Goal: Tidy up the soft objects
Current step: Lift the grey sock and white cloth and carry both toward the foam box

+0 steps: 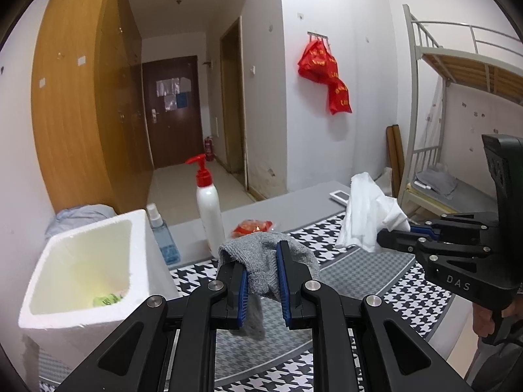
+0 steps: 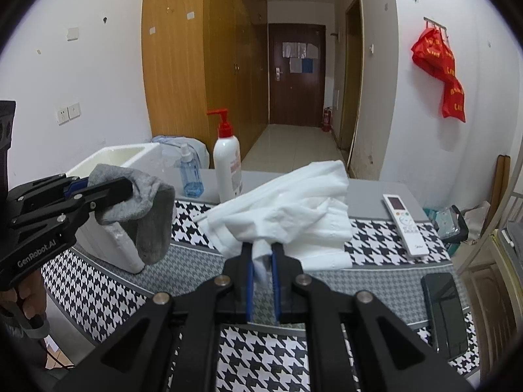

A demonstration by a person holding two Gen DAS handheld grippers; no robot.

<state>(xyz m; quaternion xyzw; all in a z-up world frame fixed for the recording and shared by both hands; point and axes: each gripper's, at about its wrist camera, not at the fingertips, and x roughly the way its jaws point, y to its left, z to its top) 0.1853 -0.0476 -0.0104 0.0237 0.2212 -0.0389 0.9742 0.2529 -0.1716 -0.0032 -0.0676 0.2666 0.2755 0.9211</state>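
Grey sock [image 1: 264, 261] is clamped in our left gripper [image 1: 261, 258], blue pads pinching the knit, toe end drooping below the jaws and clear of the houndstooth mat [image 1: 359, 271]. From the right wrist view the same sock hangs in front of the white foam box [image 2: 130, 155], which sits at the left end of the table. White cloth [image 2: 287, 209] is clamped in our right gripper [image 2: 261, 251], jaws nearly together on a bunched corner; the rest fans out ahead of the fingers (whether its far edge touches the mat we cannot tell). Left view shows that cloth raised above the table beside the right gripper. Foam box is open-topped, something small and green [image 1: 106, 300] lying in its bottom. Just beside the box: a blue spray bottle [image 1: 163, 235], then a white pump bottle with a red pump [image 1: 209, 209], with a red packet [image 1: 253, 227] lying near it. Right side of the table holds a white remote [image 2: 405, 223] and, nearer us, a black phone [image 2: 446, 313], both flat and well apart from the cloth. A hand [image 2: 29, 303] holds the left gripper's handle.
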